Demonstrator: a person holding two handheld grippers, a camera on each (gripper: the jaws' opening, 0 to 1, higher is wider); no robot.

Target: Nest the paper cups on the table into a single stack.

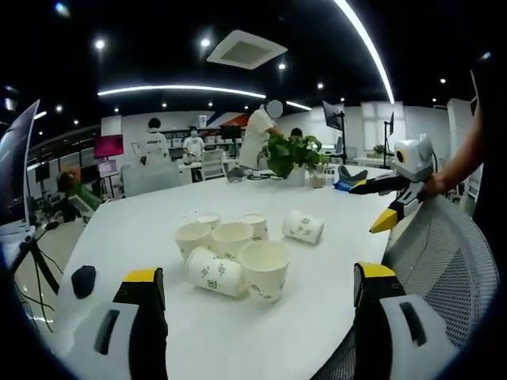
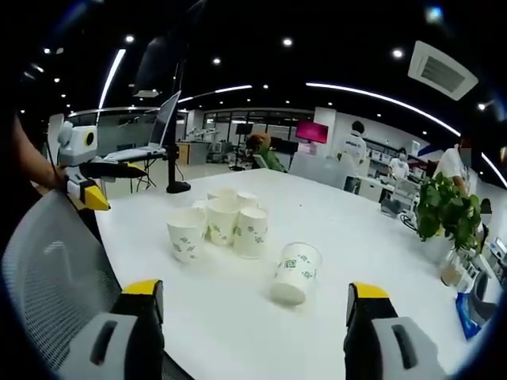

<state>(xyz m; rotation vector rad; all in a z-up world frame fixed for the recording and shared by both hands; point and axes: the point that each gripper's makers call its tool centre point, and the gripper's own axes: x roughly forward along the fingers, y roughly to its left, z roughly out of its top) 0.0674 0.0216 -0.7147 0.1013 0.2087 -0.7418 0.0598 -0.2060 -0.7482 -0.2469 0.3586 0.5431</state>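
Several white paper cups with green print sit grouped on the white table (image 1: 142, 229). Most stand upright (image 1: 231, 237), one cup (image 1: 214, 273) lies on its side at the group's front, and another fallen cup (image 1: 303, 227) lies apart to the right. In the right gripper view the upright group (image 2: 223, 219) is at centre left and a fallen cup (image 2: 295, 273) lies nearest me. My left gripper (image 1: 257, 273) is open, short of the cups, and appears as the left gripper (image 2: 119, 184) at the left edge. My right gripper (image 2: 255, 291) is open with nothing in it, and it appears as the right gripper (image 1: 372, 204) off the table's right edge.
A grey mesh chair back (image 1: 444, 253) stands at the near table edge, also seen as the chair (image 2: 55, 269). A black mouse (image 1: 83, 279) lies at the left. A potted plant (image 1: 291, 154) stands at the far side. A laptop on a stand (image 2: 162, 131) is behind the cups. People work in the background.
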